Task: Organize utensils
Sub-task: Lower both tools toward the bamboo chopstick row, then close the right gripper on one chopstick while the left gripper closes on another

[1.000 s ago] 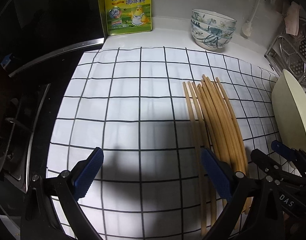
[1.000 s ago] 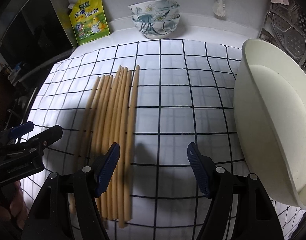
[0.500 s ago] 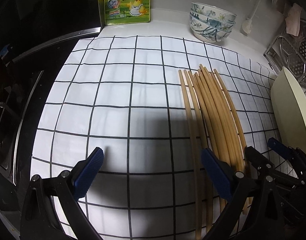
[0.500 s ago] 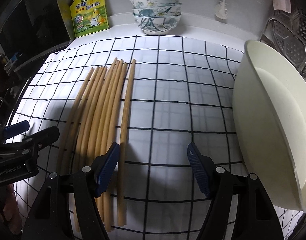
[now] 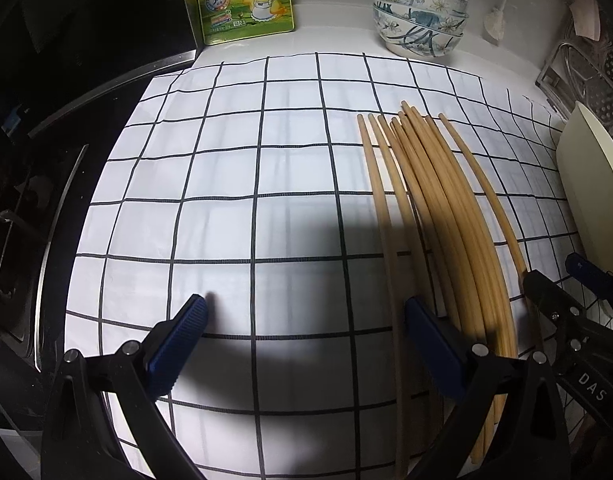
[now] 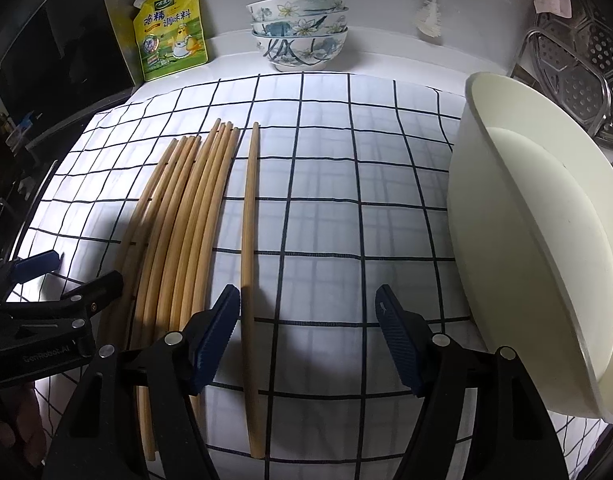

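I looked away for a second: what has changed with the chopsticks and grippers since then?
One chopstick now lies apart from the bundle, on its right. Both grippers, left and right, stayed open and empty. The stacked bowls and the cream basin stayed put.

This is a home kitchen. A white counter (image 6: 386,46) carries a black-gridded white cloth (image 6: 326,184). At 12 o'clock stand 3 stacked floral bowls (image 6: 298,36); at 11 o'clock a yellow seasoning pouch (image 6: 170,40) leans by a dark glass stove edge (image 5: 106,80). At 2 o'clock sits a perforated metal steamer rack (image 6: 578,76), with a cream basin (image 6: 526,240) at 3 o'clock.
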Demonstrator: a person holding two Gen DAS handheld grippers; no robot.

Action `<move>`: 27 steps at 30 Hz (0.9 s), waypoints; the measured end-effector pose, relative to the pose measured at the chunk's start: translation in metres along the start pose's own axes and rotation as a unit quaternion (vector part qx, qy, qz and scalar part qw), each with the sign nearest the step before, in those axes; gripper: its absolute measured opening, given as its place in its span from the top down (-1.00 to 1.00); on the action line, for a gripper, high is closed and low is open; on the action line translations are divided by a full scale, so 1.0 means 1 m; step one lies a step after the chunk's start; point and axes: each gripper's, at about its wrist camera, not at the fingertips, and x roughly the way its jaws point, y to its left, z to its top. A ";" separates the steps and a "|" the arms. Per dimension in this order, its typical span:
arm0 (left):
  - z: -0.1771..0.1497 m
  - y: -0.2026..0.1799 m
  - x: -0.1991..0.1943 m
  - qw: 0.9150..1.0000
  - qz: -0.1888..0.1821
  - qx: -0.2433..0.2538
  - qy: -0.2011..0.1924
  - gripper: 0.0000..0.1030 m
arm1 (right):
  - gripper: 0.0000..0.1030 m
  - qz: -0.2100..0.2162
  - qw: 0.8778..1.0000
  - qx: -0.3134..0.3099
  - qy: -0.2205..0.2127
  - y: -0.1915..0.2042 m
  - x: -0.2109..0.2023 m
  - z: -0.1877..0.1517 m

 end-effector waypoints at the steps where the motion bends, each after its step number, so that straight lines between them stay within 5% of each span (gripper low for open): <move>1: 0.000 0.001 0.000 1.000 0.002 -0.002 -0.001 -0.88 | -0.30 -0.001 1.000 -0.002 -0.002 0.001 0.000 0.000; 10: 0.009 0.002 0.003 1.000 0.013 -0.013 -0.006 -0.85 | -0.30 -0.028 0.999 -0.042 -0.018 0.015 0.008 0.004; 13: 0.011 0.000 0.001 1.000 0.005 -0.010 -0.011 -0.58 | -0.15 -0.020 0.998 -0.050 -0.021 0.019 0.008 0.005; 15: 0.012 -0.003 -0.002 1.000 0.001 -0.002 -0.018 -0.26 | 0.16 -0.011 0.998 -0.053 -0.020 0.022 0.009 0.007; 20: 0.017 -0.009 -0.006 1.000 -0.016 0.010 -0.014 0.85 | 0.87 0.006 0.996 -0.086 -0.015 0.038 0.009 0.009; 27: 0.020 -0.002 -0.014 0.999 -0.032 0.002 -0.003 0.85 | 0.87 0.044 0.998 -0.041 0.000 0.026 0.002 0.015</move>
